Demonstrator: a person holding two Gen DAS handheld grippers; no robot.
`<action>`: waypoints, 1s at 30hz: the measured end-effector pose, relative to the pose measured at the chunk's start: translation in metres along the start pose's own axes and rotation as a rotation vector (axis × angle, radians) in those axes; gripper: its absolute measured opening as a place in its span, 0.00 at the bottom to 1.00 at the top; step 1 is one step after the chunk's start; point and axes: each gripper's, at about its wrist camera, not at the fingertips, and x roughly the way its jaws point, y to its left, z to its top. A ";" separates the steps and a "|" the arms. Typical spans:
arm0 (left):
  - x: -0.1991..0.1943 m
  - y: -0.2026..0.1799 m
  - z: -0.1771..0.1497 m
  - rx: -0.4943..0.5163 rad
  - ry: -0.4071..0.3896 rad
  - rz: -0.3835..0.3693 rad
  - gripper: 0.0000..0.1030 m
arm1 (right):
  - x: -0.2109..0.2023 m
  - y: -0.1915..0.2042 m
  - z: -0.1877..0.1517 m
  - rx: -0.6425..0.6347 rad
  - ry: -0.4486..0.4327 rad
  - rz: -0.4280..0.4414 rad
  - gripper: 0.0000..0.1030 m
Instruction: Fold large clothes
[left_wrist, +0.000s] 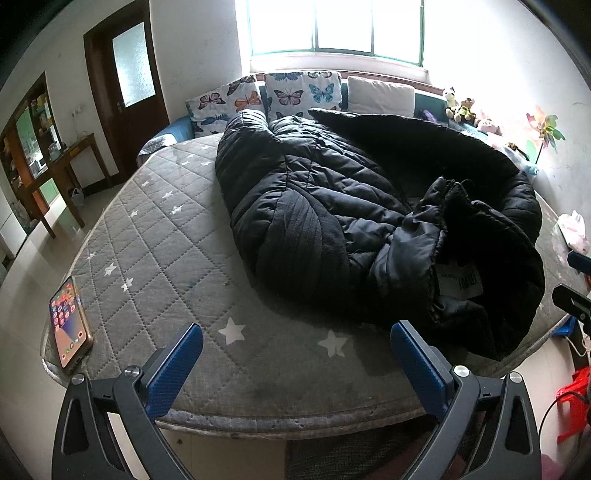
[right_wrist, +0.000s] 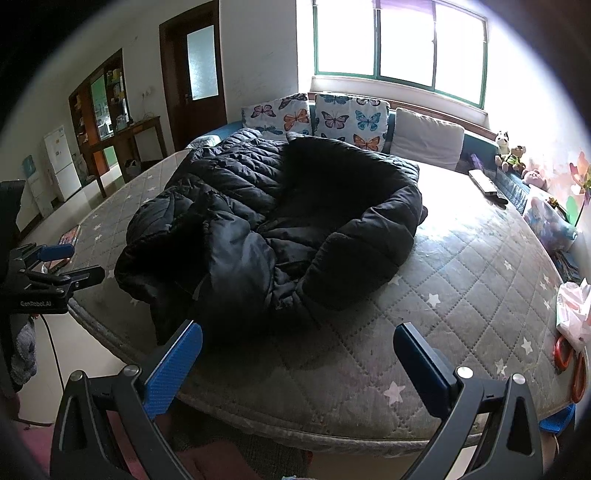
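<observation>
A large black quilted puffer coat (left_wrist: 332, 206) lies crumpled on the grey star-patterned mattress (left_wrist: 155, 236), its lining and a white label facing up near the front edge. It also shows in the right wrist view (right_wrist: 280, 229). My left gripper (left_wrist: 295, 343) is open and empty, held over the mattress's front edge just short of the coat. My right gripper (right_wrist: 297, 343) is open and empty, over the front edge with its left finger near the coat's hem. The left gripper also shows at the left of the right wrist view (right_wrist: 62, 266).
A phone (left_wrist: 70, 325) lies on the mattress's front left corner. Butterfly pillows (left_wrist: 280, 92) and a white pillow (right_wrist: 424, 136) line the far side. A pink bag (right_wrist: 572, 310) and scissors (right_wrist: 569, 362) sit at the right edge. A wooden table (left_wrist: 62, 173) stands left.
</observation>
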 end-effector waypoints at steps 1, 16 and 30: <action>0.000 0.000 0.000 -0.001 0.000 0.000 1.00 | 0.000 0.000 0.001 -0.002 0.000 0.000 1.00; 0.003 -0.001 0.014 0.011 0.002 -0.041 1.00 | 0.011 -0.003 0.015 -0.037 0.017 -0.006 1.00; 0.021 -0.029 0.041 0.088 0.022 -0.130 1.00 | 0.035 -0.014 0.043 -0.102 0.059 -0.037 0.98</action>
